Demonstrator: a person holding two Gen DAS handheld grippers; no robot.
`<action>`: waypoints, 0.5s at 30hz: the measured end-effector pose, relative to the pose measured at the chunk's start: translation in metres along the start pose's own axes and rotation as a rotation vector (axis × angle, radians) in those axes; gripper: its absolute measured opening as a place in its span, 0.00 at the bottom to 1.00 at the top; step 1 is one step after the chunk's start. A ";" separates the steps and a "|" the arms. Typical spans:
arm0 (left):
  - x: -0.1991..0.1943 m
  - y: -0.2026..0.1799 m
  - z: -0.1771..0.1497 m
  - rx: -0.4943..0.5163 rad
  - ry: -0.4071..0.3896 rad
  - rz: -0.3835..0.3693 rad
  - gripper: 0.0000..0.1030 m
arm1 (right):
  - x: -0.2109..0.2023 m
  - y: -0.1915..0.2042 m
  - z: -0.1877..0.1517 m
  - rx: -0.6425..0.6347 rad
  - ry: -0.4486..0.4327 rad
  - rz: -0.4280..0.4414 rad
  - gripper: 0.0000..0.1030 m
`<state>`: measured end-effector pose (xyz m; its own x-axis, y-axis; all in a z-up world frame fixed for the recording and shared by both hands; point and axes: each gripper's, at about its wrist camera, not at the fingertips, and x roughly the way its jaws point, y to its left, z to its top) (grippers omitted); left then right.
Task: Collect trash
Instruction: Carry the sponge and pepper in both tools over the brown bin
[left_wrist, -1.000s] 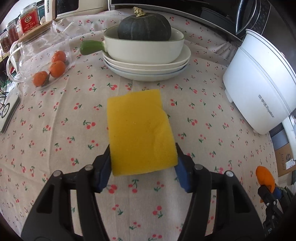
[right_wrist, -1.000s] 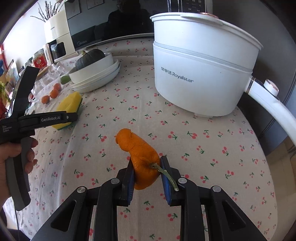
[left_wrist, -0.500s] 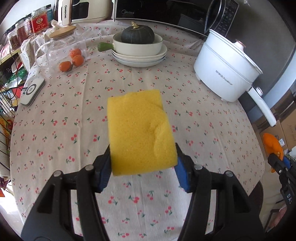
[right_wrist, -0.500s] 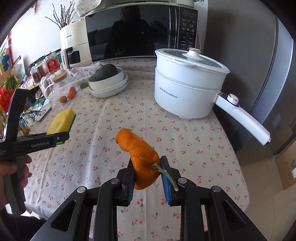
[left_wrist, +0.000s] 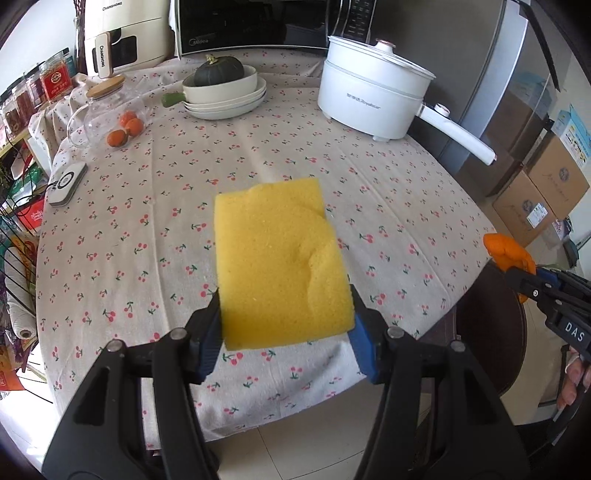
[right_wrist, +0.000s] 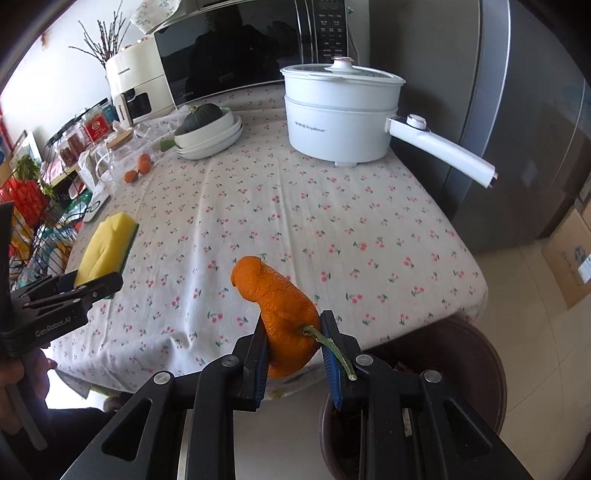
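Right gripper (right_wrist: 293, 347) clamps orange peel (right_wrist: 280, 310) above brown bin (right_wrist: 472, 354) at 5 o'clock; left gripper (left_wrist: 286, 328) pinches yellow sponge (left_wrist: 277, 262). Risk: off-centre release drops peel onto floor.

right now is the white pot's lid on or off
On. The lid sits flat across the rim of the white pot, its knob on top, with no gap showing in either view.
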<state>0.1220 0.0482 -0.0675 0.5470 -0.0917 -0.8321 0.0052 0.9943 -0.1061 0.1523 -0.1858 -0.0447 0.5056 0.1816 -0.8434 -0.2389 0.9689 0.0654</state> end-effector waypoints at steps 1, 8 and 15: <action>0.000 -0.001 -0.003 0.004 0.005 -0.008 0.59 | 0.000 -0.003 -0.004 0.016 0.008 0.002 0.26; -0.002 -0.014 -0.009 -0.037 0.052 -0.161 0.59 | -0.006 -0.024 -0.027 0.111 0.041 0.024 0.26; -0.005 -0.059 -0.009 0.053 0.029 -0.199 0.59 | -0.026 -0.047 -0.043 0.123 0.015 0.006 0.26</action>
<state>0.1108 -0.0107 -0.0619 0.5066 -0.2871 -0.8129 0.1548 0.9579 -0.2418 0.1149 -0.2437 -0.0492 0.4915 0.1859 -0.8508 -0.1380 0.9812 0.1347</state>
